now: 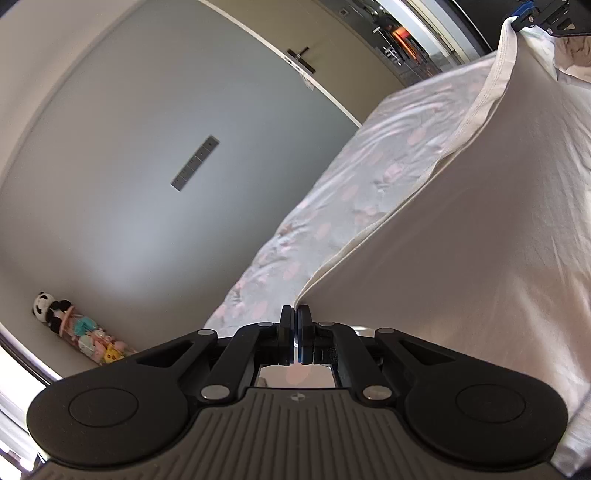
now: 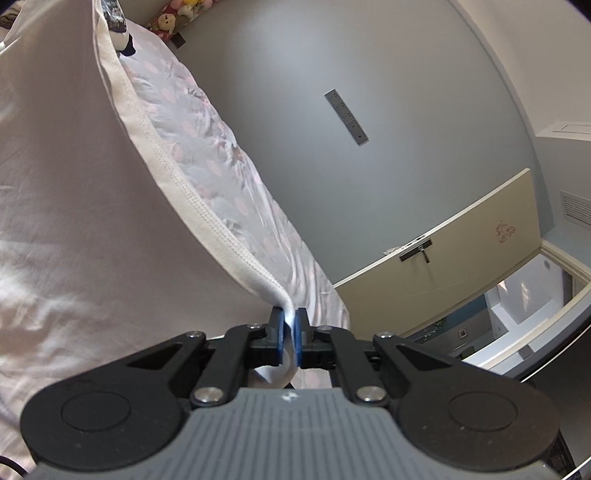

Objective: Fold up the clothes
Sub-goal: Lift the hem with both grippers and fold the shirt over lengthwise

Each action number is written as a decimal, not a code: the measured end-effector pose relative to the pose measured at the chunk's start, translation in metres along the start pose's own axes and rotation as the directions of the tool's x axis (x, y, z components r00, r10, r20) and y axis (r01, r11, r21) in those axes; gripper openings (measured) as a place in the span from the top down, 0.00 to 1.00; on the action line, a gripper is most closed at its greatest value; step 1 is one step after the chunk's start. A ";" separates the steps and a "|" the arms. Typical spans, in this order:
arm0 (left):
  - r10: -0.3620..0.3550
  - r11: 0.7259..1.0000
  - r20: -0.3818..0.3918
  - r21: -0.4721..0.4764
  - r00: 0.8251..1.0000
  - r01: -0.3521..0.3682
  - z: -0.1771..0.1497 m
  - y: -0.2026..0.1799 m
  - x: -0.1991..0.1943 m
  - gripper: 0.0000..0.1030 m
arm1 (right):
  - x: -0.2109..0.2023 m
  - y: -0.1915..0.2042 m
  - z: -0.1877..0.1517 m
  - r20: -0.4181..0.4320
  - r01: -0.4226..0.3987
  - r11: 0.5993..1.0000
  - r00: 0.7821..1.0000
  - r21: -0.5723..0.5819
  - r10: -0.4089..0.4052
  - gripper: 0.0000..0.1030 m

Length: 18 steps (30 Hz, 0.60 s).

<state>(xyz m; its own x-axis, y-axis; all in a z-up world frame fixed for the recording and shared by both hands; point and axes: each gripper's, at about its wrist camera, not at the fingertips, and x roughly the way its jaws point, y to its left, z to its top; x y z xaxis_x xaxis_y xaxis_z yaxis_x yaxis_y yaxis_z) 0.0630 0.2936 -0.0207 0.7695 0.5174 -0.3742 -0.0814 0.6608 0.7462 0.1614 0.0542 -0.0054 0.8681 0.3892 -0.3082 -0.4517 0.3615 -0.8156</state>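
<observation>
A pale pink garment (image 1: 480, 229) hangs stretched between my two grippers above the bed. My left gripper (image 1: 296, 314) is shut on one corner of its hem. In the left wrist view the other gripper (image 1: 532, 16) shows at the top right, pinching the far corner. My right gripper (image 2: 290, 317) is shut on the hem corner of the same garment (image 2: 74, 192), with a bit of cloth poking back between the fingers. The stitched hem (image 2: 192, 192) runs taut away from it.
The bed has a light sheet with pink spots (image 1: 332, 206), also in the right wrist view (image 2: 229, 177). Stuffed toys (image 1: 70, 325) lie at its far end by the grey wall (image 1: 147, 147). A cream door (image 2: 461, 240) stands to one side.
</observation>
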 end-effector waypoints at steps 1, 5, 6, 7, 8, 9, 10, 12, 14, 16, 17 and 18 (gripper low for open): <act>-0.008 1.000 -0.009 0.003 1.000 0.008 0.001 -0.001 0.014 1.00 | 0.013 0.003 0.001 -0.006 -0.009 1.000 1.000 -0.001 0.009 0.94; -0.051 0.999 -0.058 0.016 0.997 0.052 -0.010 -0.009 0.070 1.00 | 0.065 0.022 -0.002 -0.041 -0.053 0.999 0.998 -0.001 0.053 0.94; -0.059 0.998 -0.070 0.015 0.996 0.061 -0.014 -0.013 0.083 1.00 | 0.080 0.028 -0.004 -0.051 -0.067 0.998 0.996 -0.001 0.067 0.94; -0.068 0.997 -0.082 0.015 0.994 0.069 -0.017 -0.017 0.096 1.00 | 0.095 0.033 -0.005 -0.063 -0.079 0.997 0.995 -0.002 0.078 0.94; -0.076 0.997 -0.094 0.014 0.993 0.078 -0.021 -0.021 0.110 1.00 | 0.111 0.038 -0.006 -0.075 -0.090 0.996 0.993 -0.003 0.090 0.94; -0.082 0.996 -0.109 0.008 0.991 0.084 -0.026 -0.023 0.122 1.00 | 0.127 0.043 -0.007 -0.085 -0.101 0.995 0.991 -0.001 0.101 0.94; -0.094 0.995 -0.126 0.001 0.988 0.095 -0.028 -0.026 0.133 1.00 | 0.144 0.049 -0.008 -0.095 -0.112 0.994 0.989 0.001 0.112 0.94; -0.116 0.993 -0.160 -0.011 0.980 0.116 -0.038 -0.032 0.154 1.00 | 0.171 0.060 -0.012 -0.115 -0.131 0.991 0.985 0.005 0.131 0.94; -0.131 0.991 -0.184 -0.011 0.974 0.132 -0.049 -0.036 0.166 1.00 | 0.194 0.070 -0.015 -0.133 -0.154 0.988 0.979 0.022 0.156 0.94; -0.146 0.989 -0.205 -0.018 0.968 0.146 -0.058 -0.039 0.177 1.00 | 0.214 0.080 -0.016 -0.154 -0.177 0.983 0.971 0.040 0.181 0.94; -0.154 0.988 -0.215 -0.024 0.964 0.152 -0.063 -0.041 0.182 1.00 | 0.222 0.085 -0.017 -0.163 -0.186 0.981 0.968 0.046 0.191 0.94; -0.163 0.987 -0.225 -0.030 0.961 0.161 -0.064 -0.043 0.187 1.00 | 0.230 0.091 -0.017 -0.175 -0.196 0.979 0.963 0.053 0.203 0.94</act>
<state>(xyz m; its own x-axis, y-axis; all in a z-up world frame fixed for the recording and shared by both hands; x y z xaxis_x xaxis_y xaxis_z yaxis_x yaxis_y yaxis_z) 0.1698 0.3972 -0.1579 0.6102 0.5114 -0.6051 0.0244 0.7513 0.6596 0.3234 0.1620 -0.1587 0.7809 0.2998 -0.5480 -0.6236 0.3229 -0.7119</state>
